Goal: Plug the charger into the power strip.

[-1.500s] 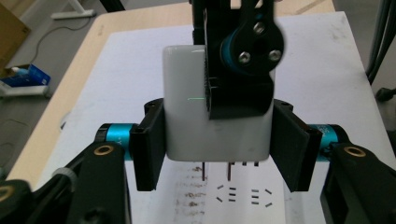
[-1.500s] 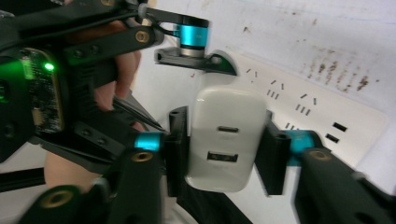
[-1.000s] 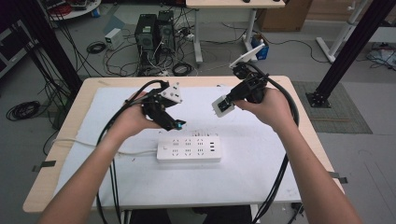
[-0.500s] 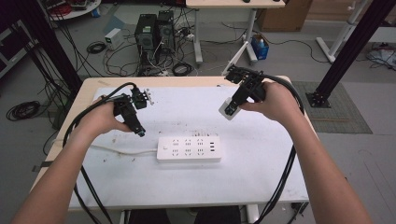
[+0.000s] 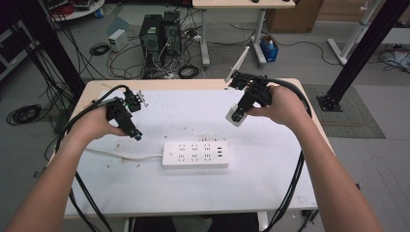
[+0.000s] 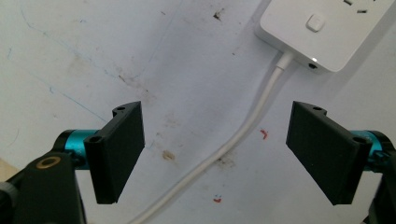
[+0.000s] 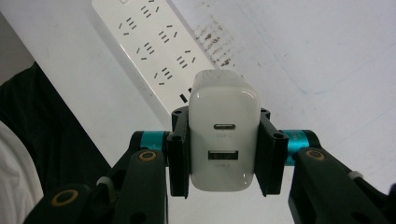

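My left claw (image 5: 137, 135) has just let go and swung aside, jaws spread and empty, leaving my right claw (image 7: 224, 151) clamping the white USB charger (image 7: 223, 140) above the power strip (image 5: 195, 154), ready for plugging in.

Even, soft overhead light; the white bench (image 5: 270, 169) is bright without glare, shadows faint, high view slightly soft, close views sharp.

A white charger (image 7: 223, 135) and white power strip (image 5: 195, 154) lie against a white, brown-stained table (image 5: 270, 159).
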The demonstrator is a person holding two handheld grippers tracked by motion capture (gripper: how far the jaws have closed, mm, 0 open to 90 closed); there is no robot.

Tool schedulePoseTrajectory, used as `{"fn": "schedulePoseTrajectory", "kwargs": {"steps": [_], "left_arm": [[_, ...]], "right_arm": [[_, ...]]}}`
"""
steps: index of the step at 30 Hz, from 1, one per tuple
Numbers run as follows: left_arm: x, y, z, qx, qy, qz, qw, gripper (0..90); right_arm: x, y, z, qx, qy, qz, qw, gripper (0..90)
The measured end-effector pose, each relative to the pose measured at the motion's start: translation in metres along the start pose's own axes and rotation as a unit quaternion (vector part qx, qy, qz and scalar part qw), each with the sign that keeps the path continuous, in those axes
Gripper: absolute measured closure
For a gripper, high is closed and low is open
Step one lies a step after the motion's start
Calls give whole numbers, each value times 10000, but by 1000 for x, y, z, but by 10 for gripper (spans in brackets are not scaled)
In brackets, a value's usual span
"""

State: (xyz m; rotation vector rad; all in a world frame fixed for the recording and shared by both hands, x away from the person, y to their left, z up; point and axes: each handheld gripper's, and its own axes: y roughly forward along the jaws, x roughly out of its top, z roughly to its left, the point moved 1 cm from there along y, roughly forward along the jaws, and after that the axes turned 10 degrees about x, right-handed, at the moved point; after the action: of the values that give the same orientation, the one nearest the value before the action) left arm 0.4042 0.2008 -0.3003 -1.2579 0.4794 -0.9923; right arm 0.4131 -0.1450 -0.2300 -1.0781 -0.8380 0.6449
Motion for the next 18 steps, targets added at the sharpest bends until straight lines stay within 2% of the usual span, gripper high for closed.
{"fn": "schedulePoseTrajectory", "kwargs": {"steps": [6, 8, 11, 13, 14, 16, 18], "left_arm": [[-6, 1, 5, 9, -78, -29, 10000, 194], [-8, 1, 5, 3, -36, -74, 10000, 194], [-9, 2, 4, 0, -71, -96, 9999, 194], [-10, 2, 4, 0, -82, -129, 9999, 194], [-12, 3, 5, -15, -43, -88, 10000, 194], [-14, 3, 5, -13, -70, -63, 10000, 194], [-17, 5, 5, -12, -87, -70, 9999, 194]], "right_arm": [[2, 4, 1, -25, -155, 69, 9999, 623], [6, 8, 4, -59, -359, 106, 9993, 623], [10, 14, 8, -26, -523, 156, 9985, 622], [10, 14, 8, -26, -523, 156, 9985, 622], [15, 24, 12, 9, -785, 302, 9965, 623], [17, 27, 13, 8, -842, 356, 9958, 623], [23, 40, 16, 37, -1056, 458, 9933, 623]]}}
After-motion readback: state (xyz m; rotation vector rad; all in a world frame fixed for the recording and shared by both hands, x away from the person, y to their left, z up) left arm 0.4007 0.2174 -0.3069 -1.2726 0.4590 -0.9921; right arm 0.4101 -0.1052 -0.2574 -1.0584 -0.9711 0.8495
